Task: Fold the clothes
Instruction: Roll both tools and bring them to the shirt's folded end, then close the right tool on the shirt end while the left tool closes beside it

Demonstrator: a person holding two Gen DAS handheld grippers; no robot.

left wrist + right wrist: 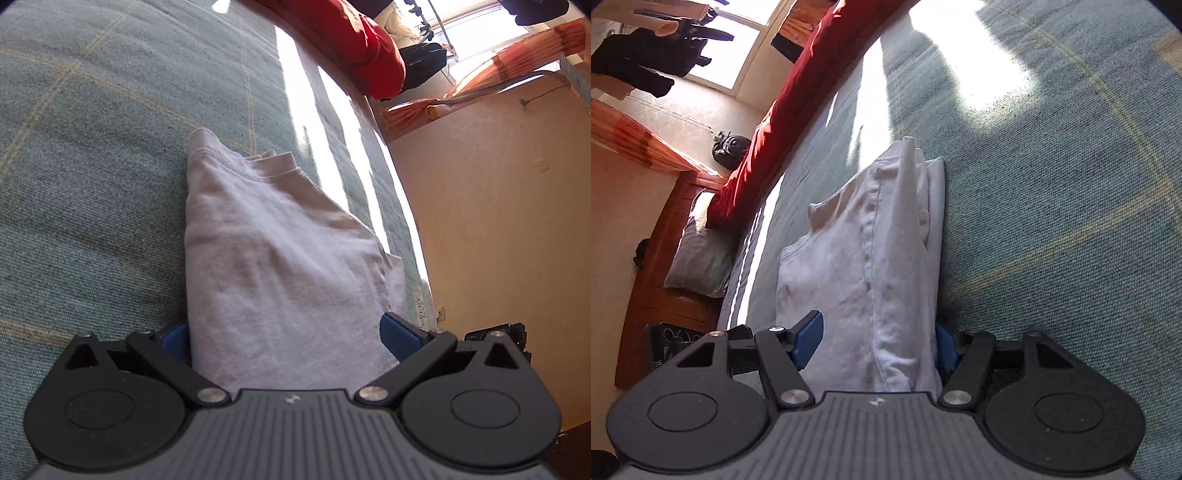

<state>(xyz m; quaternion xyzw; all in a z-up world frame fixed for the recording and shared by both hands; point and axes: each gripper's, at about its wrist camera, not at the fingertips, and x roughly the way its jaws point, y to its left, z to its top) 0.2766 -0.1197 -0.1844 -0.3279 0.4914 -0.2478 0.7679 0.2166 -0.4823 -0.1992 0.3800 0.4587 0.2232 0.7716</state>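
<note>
**Folded white garment sits on a sunlit bed, a gripper at each end**

You hold both grippers low over a bed [92, 166] spread with a grey-green woven cover crossed by thin yellow lines. A white garment [266, 251], folded into a narrow stack of layers, lies on that cover near the edge of the bed. Hard bars of sunlight fall across the fabric beyond it.

Your left gripper [288, 336] straddles one end of the garment: its blue-padded fingers [400, 334] stand well apart, one on each side of the cloth, with the cloth filling the gap between them. Whether the pads press on it, you cannot tell from this view. Your right gripper [875, 341] meets the garment [879, 251] from the other end, where a stitched hem runs along the top layer. Its fingers [809, 338] are likewise spread about halfway, one on each side of the folded stack, close against the cloth; a firm pinch is not clear here either.

Around the bed, a red quilt [783, 122] lies bunched along the far side, and a pale pillow [698, 258] rests against a wooden headboard [665, 229]. Orange curtains [517, 70] frame a bright window [738, 51], with dark clothes [646, 62] hanging before it. The walls are a plain peach colour, and a dark backpack [731, 151] sits beyond the quilt.
</note>
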